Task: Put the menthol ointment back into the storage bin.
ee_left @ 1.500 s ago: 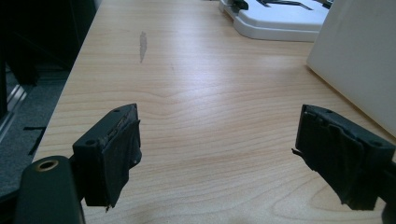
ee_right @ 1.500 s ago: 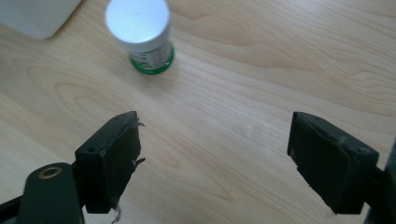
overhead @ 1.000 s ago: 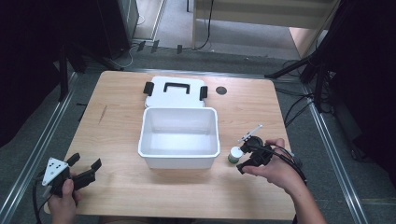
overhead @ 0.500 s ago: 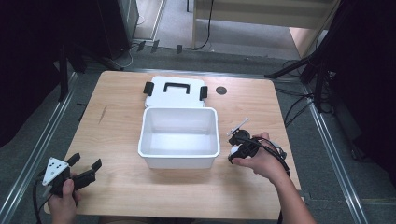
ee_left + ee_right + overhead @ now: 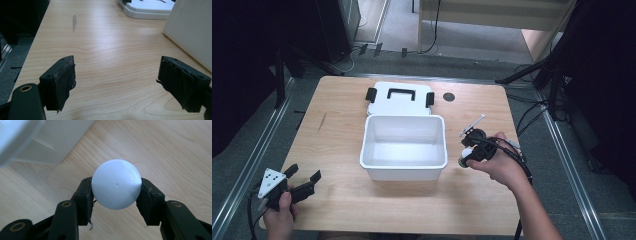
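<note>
My right gripper (image 5: 468, 156) is shut on a small white round-topped object (image 5: 466, 153) with a green part below it, held just right of the white bin (image 5: 404, 172). In the right gripper view the white rounded top (image 5: 116, 185) sits squeezed between both black jaws of the right gripper (image 5: 116, 188), above the wood. My left gripper (image 5: 304, 174) rests at the table's front left corner, open with nothing between its jaws. In the left gripper view, bare wood lies in the open gap of the left gripper (image 5: 117, 72).
The bin stands open mid-table, with nothing visible inside it. Its white lid (image 5: 399, 100) with black latches lies flat behind it. A small black disc (image 5: 449, 96) marks the far table. The bin wall (image 5: 192, 27) rises right of the left gripper. Cables trail off the right edge.
My right gripper has carried the white-topped object a little left and away from the person, closer to the bin's right wall. The left gripper has stayed put.
</note>
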Demonstrator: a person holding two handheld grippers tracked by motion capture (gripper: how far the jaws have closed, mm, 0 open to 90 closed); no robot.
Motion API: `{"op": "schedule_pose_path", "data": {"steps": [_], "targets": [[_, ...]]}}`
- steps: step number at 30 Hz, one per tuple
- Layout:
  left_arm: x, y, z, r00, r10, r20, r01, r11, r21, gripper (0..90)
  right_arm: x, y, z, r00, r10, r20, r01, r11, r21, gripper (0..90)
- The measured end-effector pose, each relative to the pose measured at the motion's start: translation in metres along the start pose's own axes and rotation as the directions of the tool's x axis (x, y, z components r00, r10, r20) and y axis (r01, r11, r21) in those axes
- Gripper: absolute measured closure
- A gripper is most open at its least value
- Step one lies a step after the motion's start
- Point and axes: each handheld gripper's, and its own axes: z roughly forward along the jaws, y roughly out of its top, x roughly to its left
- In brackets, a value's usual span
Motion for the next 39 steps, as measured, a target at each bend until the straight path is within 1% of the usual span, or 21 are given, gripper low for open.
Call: {"op": "schedule_pose_path", "data": {"steps": [1, 2, 5, 6, 8, 10, 13, 16, 17, 19, 21, 25, 28, 29, 31, 35, 36, 37, 38, 39], "targets": [[0.000, 0.000, 0.000, 1.0000, 0.001, 0.000, -0.001, 1.0000, 0.000, 15.5, 0.000, 0.002, -0.006, 1.0000, -0.003, -0.006, 0.003, 1.000, -0.010, 51.2], [0.000, 0.000, 0.000, 1.0000, 0.001, 0.000, -0.001, 1.0000, 0.000, 15.5, 0.000, 0.002, -0.006, 1.0000, -0.003, -0.006, 0.003, 1.000, -0.010, 51.2], [0.000, 0.000, 0.000, 1.0000, 0.000, 0.000, 0.000, 1.0000, 0.000, 15.5, 0.000, 0.008, -0.026, 0.9996, -0.005, -0.029, 0.004, 1.000, -0.028, 51.2], [0.000, 0.000, 0.000, 1.0000, 0.000, 0.000, 0.000, 1.0000, 0.000, 15.5, 0.000, 0.008, -0.026, 0.9996, -0.005, -0.029, 0.004, 1.000, -0.028, 51.2], [0.000, 0.000, 0.000, 1.0000, -0.001, 0.000, 0.001, 1.0000, -0.001, 15.5, 0.001, 0.011, -0.033, 0.9994, -0.010, -0.033, 0.009, 1.000, -0.029, 51.2], [0.000, 0.000, 0.000, 1.0000, -0.002, 0.001, 0.002, 1.0000, 0.000, 15.5, 0.003, 0.016, -0.041, 0.9990, -0.029, -0.033, 0.028, 0.999, -0.025, 51.3], [0.000, 0.000, 0.001, 1.0000, -0.003, 0.001, 0.003, 1.0000, -0.001, 15.5, 0.005, 0.020, -0.048, 0.9987, -0.040, -0.032, 0.039, 0.999, -0.029, 51.3], [0.000, 0.000, 0.001, 1.0000, -0.004, 0.000, 0.004, 1.0000, -0.001, 15.5, 0.010, 0.029, -0.063, 0.9980, -0.055, -0.032, 0.054, 0.998, -0.045, 51.3], [0.000, 0.000, 0.001, 1.0000, -0.004, 0.001, 0.004, 1.0000, 0.001, 15.5, 0.010, 0.029, -0.063, 0.9980, -0.055, -0.032, 0.054, 0.998, -0.045, 51.3], [0.000, 0.000, 0.001, 1.0000, -0.001, 0.001, 0.001, 1.0000, 0.003, 15.5, 0.012, 0.034, -0.069, 0.9970, -0.070, -0.032, 0.068, 0.996, -0.053, 51.3], [0.000, 0.000, 0.001, 1.0000, -0.002, 0.002, 0.002, 1.0000, 0.004, 15.5, 0.017, 0.041, -0.079, 0.9958, -0.088, -0.024, 0.086, 0.994, -0.069, 51.3], [0.000, 0.000, 0.001, 1.0000, 0.000, 0.003, 0.000, 1.0000, 0.006, 15.5, 0.027, 0.051, -0.087, 0.9930, -0.115, -0.027, 0.113, 0.990, -0.080, 51.3], [0.000, 0.001, 0.001, 1.0000, -0.001, 0.004, 0.001, 1.0000, 0.008, 15.5, 0.036, 0.058, -0.090, 0.9893, -0.141, -0.037, 0.137, 0.987, -0.086, 51.4], [0.000, 0.001, 0.001, 1.0000, 0.000, 0.004, 0.000, 1.0000, 0.009, 15.5, 0.041, 0.061, -0.090, 0.9888, -0.143, -0.043, 0.139, 0.987, -0.087, 51.3], [0.000, 0.001, 0.001, 1.0000, 0.000, 0.004, 0.000, 1.0000, 0.009, 15.5, 0.046, 0.064, -0.087, 0.9855, -0.162, -0.052, 0.157, 0.984, -0.086, 51.3], [0.000, 0.001, 0.001, 1.0000, -0.001, 0.008, 0.001, 1.0000, 0.007, 15.5, 0.055, 0.070, -0.077, 0.9783, -0.197, -0.064, 0.193, 0.979, -0.063, 51.3], [0.000, 0.001, 0.001, 1.0000, -0.001, 0.008, 0.001, 1.0000, 0.007, 15.5, 0.055, 0.070, -0.077, 0.9783, -0.197, -0.064, 0.193, 0.979, -0.063, 51.3], [0.001, 0.001, 0.001, 1.0000, -0.001, 0.009, 0.001, 1.0000, 0.009, 15.5, 0.059, 0.072, -0.071, 0.9751, -0.209, -0.074, 0.205, 0.977, -0.055, 51.3], [0.001, 0.001, 0.001, 1.0000, -0.001, 0.009, 0.001, 1.0000, 0.009, 15.5, 0.059, 0.072, -0.071, 0.9751, -0.209, -0.074, 0.205, 0.977, -0.055, 51.3], [0.000, 0.001, 0.001, 1.0000, 0.000, 0.009, 0.000, 1.0000, 0.010, 15.5, 0.062, 0.074, -0.065, 0.9736, -0.213, -0.081, 0.210, 0.976, -0.049, 51.3]]}}
